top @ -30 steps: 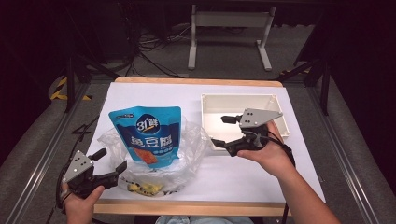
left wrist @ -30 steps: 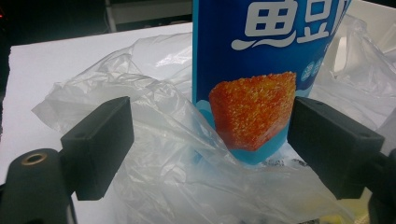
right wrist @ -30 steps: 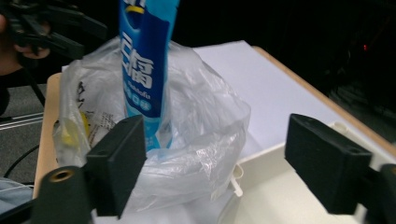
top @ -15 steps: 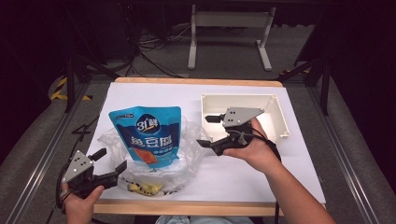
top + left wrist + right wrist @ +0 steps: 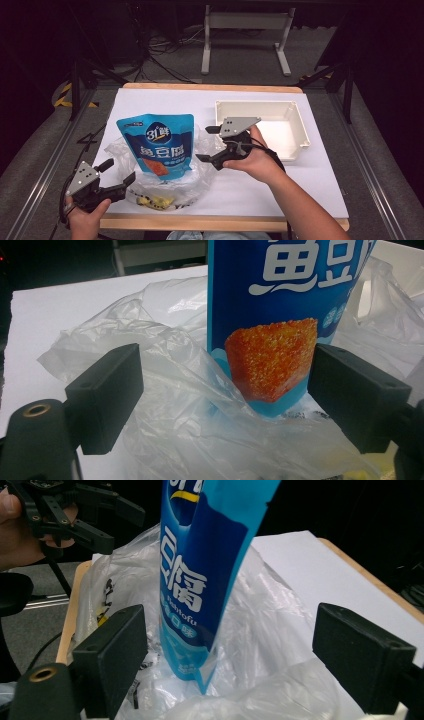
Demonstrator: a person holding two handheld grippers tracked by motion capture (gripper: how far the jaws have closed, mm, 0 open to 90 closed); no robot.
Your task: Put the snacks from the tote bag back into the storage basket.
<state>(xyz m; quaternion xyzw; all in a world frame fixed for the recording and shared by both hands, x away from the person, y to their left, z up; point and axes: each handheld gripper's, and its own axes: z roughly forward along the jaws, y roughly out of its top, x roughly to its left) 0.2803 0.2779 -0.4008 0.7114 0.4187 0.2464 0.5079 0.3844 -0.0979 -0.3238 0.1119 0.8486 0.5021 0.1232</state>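
My blue pouch point(image 5: 158, 145) stands upright in the clear plastic bag point(image 5: 190, 175) on the white table point(image 5: 165, 102). My right gripper point(image 5: 209, 144) and left gripper point(image 5: 116, 176) flank it, jaws wide apart, gripping nothing.

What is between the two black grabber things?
Between the left gripper and the right gripper, the high view shows the blue fish tofu pouch standing in the clear plastic bag.

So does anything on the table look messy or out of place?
Slightly. The blue pouch lies half in a crumpled clear bag, and small yellow pieces sit at the bag's near edge. The white tray looks empty.
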